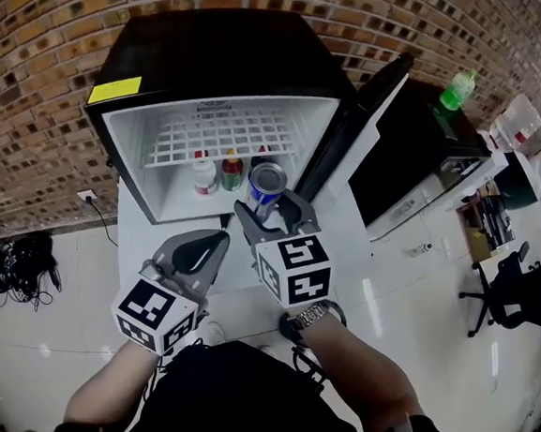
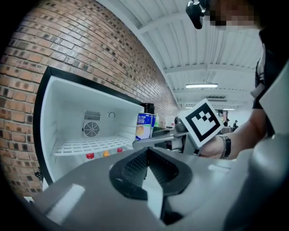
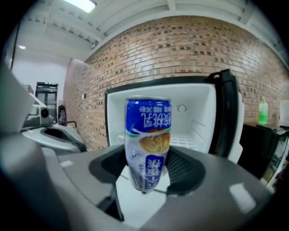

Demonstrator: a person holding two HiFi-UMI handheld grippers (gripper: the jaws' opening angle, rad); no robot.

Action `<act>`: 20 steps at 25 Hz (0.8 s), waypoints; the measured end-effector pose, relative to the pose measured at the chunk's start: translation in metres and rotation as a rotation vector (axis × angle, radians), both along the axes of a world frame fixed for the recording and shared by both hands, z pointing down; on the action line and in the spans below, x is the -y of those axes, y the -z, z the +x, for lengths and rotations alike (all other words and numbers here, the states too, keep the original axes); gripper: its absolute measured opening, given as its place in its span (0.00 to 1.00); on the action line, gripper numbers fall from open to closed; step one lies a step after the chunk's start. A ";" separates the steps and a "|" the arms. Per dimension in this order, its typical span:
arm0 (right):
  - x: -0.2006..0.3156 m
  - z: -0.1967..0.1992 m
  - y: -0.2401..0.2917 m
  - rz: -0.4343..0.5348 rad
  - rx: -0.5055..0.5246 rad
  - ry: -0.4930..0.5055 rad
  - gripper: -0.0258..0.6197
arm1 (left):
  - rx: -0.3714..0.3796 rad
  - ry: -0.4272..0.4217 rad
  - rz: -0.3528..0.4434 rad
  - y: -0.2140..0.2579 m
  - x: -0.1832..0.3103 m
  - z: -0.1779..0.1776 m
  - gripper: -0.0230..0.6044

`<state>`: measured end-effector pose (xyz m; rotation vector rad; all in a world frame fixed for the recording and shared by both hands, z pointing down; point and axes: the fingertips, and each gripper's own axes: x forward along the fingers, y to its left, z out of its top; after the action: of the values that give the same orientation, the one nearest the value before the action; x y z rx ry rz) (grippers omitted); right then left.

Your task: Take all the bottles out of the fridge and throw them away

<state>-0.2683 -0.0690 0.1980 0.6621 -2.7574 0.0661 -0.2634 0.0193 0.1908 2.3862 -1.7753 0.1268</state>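
Brick wall (image 1: 39,68), glossy white floor (image 1: 414,298) (fridge (image 1: 219,55) open) — right gripper (image 1: 269,212) clamps blue can (image 1: 267,184), left gripper (image 1: 221,240) pinched closed.

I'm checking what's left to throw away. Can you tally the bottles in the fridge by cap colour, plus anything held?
Red-capped bottles: 2
Orange-capped bottle: 1
Can in the right hand-held gripper: 1
Total: 4

Ahead of me runs a brick wall (image 1: 55,97), with a black cabinet (image 1: 427,149) to my right bearing a green bottle (image 1: 458,89) — and on the white floor (image 1: 404,307), black cables (image 1: 12,268) at left, an office chair (image 1: 514,279) at right.
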 end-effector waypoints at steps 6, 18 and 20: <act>-0.016 0.071 -0.016 -0.026 -0.016 0.006 0.45 | -0.003 0.005 -0.023 -0.009 -0.003 0.059 0.04; -0.040 0.200 -0.064 -0.093 -0.053 0.001 0.45 | 0.026 -0.010 -0.081 -0.045 -0.008 0.170 0.04; -0.043 0.218 -0.075 -0.107 -0.062 -0.004 0.45 | 0.033 -0.017 -0.096 -0.055 -0.006 0.185 0.04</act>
<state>-0.0504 -0.0259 0.2726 0.6297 -2.6720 0.1899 -0.0784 0.0258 0.2458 2.3456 -1.7222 0.2487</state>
